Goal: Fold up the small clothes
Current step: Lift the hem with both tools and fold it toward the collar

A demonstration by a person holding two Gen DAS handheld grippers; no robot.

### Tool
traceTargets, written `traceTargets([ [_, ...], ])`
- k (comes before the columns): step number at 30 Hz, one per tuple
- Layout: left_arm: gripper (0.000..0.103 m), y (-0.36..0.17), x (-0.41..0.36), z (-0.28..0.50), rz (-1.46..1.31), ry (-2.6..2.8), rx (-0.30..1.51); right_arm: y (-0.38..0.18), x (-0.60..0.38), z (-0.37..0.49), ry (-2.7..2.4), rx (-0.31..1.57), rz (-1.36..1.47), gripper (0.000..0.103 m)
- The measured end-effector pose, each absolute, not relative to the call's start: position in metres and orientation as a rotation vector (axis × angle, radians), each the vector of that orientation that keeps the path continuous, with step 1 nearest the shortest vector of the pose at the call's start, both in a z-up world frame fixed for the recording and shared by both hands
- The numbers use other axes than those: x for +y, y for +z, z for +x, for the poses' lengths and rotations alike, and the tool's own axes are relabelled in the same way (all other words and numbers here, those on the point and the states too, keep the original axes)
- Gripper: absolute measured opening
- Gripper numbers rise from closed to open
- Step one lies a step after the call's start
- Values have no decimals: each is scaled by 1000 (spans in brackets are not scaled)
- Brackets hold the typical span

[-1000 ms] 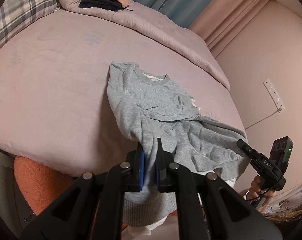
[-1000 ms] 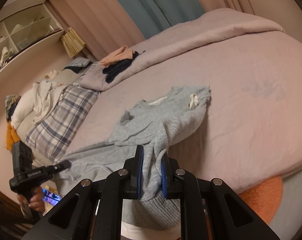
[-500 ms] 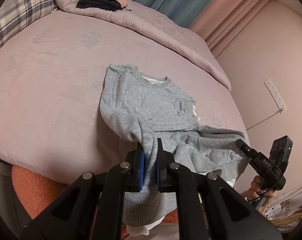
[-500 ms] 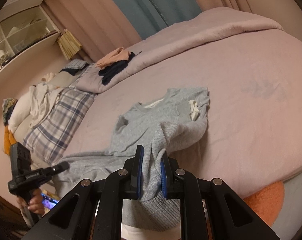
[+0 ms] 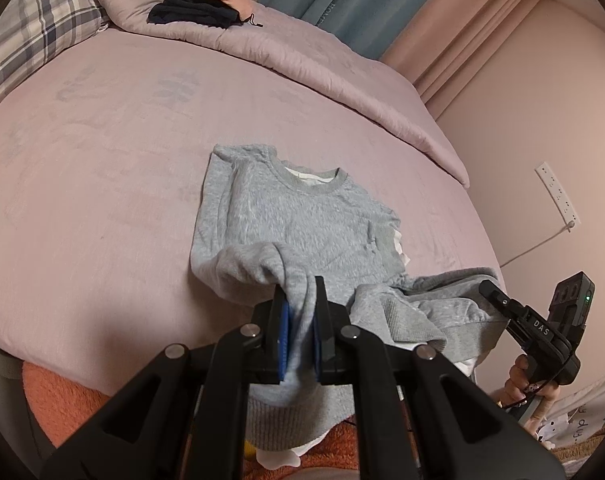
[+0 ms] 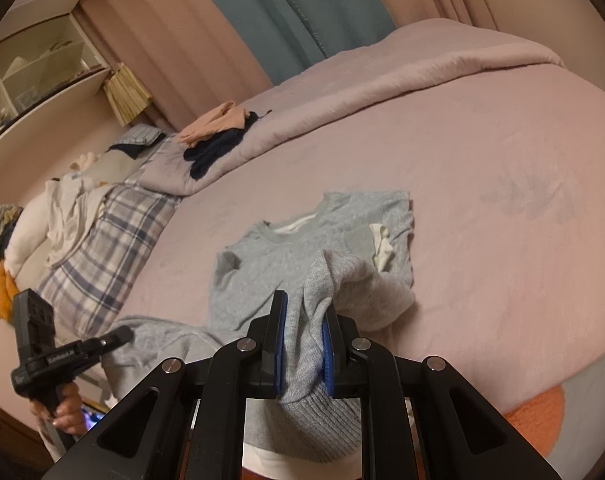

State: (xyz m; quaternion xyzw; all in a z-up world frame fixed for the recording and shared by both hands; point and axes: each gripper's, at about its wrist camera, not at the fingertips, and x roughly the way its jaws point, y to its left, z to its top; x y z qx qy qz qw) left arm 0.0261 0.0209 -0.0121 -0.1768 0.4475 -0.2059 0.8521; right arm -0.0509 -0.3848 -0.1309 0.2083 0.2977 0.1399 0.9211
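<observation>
A small grey sweatshirt [image 5: 302, 216] with a white inner layer lies on the pink bed [image 5: 102, 160], collar towards the far side. My left gripper [image 5: 300, 320] is shut on a bunched fold of its lower left part, and the ribbed hem hangs below the jaws. The right gripper [image 5: 492, 294] shows at the right edge, held by a hand, its tip at the hem's other side. In the right wrist view, my right gripper [image 6: 304, 332] is shut on the sweatshirt's [image 6: 286, 256] lower right part, lifted over the body. The left gripper [image 6: 120, 336] shows at the far left.
A pile of dark and peach clothes [image 5: 198, 8] rests on the rolled duvet [image 5: 302, 60] at the far side. A plaid pillow [image 5: 34, 40] lies far left. An orange fuzzy cushion [image 5: 62, 396] sits below the near bed edge. A wall socket [image 5: 558, 196] is on the right.
Both grippers have moved forward over the bed with the sweatshirt's lower part, which now bunches up and folds over the body towards the collar. Both grips stay the same.
</observation>
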Motion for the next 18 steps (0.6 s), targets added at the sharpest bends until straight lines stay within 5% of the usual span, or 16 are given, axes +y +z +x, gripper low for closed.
traceTargets([
  [18,10,-49,18,68,-425,-406,1031,-141,-377,-11,180,668,378,17],
])
